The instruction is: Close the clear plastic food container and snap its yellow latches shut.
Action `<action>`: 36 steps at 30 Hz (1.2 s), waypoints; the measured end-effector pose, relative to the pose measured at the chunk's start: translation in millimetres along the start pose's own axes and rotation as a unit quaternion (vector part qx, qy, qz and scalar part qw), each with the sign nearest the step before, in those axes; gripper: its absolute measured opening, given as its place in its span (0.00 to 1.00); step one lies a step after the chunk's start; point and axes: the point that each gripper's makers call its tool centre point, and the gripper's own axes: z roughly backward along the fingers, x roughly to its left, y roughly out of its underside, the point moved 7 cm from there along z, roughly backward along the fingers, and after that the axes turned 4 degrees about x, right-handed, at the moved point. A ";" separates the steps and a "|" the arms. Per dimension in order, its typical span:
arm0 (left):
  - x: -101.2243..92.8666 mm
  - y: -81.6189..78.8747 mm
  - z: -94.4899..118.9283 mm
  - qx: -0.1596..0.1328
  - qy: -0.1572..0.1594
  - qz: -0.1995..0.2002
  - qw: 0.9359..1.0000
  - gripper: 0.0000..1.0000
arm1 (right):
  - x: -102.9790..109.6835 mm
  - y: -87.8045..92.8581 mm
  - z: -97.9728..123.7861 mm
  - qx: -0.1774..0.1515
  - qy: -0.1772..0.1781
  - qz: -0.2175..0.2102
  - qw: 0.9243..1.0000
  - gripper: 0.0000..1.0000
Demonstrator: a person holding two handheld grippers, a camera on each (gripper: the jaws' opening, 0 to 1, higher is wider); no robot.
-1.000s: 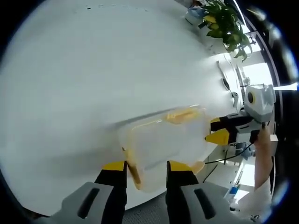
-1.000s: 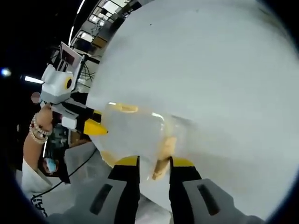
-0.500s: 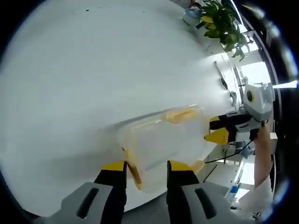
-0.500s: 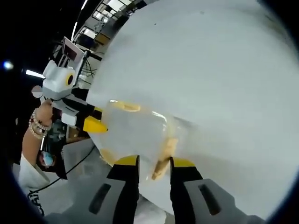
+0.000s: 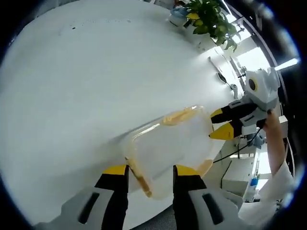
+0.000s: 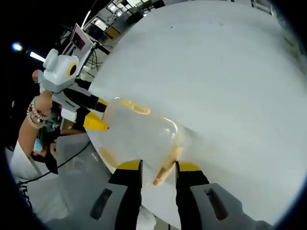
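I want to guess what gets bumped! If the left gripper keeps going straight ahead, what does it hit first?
Probably the container. The left gripper points right at its near end, where a yellow latch sits between the jaws. Depth is hard to judge.

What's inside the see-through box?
The clear container looks empty; its cloudy lid blurs the inside. Yellow latches sit on its edges, and the white table lies underneath.

A broad white table (image 5: pixel 96 72) spreads across both views, its surface plain and matte. At its far edge in the left gripper view stands a leafy green potted plant (image 5: pixel 207 17), with bright daylight behind it — windows or glazing, washed out. In the right gripper view the room beyond the table is dim — ceiling strip lights (image 6: pixel 37 56) and grey floor (image 6: pixel 72 167).
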 end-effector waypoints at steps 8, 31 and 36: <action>-5.6 -2.5 1.8 -0.029 -0.011 -0.049 0.998 0.36 | 1.2 -4.9 1.7 0.011 0.027 0.063 0.998 0.24; -25.4 -15.7 27.8 -0.110 -0.032 -0.240 0.964 0.44 | 27.5 -34.9 19.9 -0.009 0.065 0.228 0.971 0.24; -39.7 -15.8 26.2 -0.125 -0.032 -0.304 0.944 0.37 | 35.1 -41.2 17.2 -0.010 0.063 0.253 0.965 0.21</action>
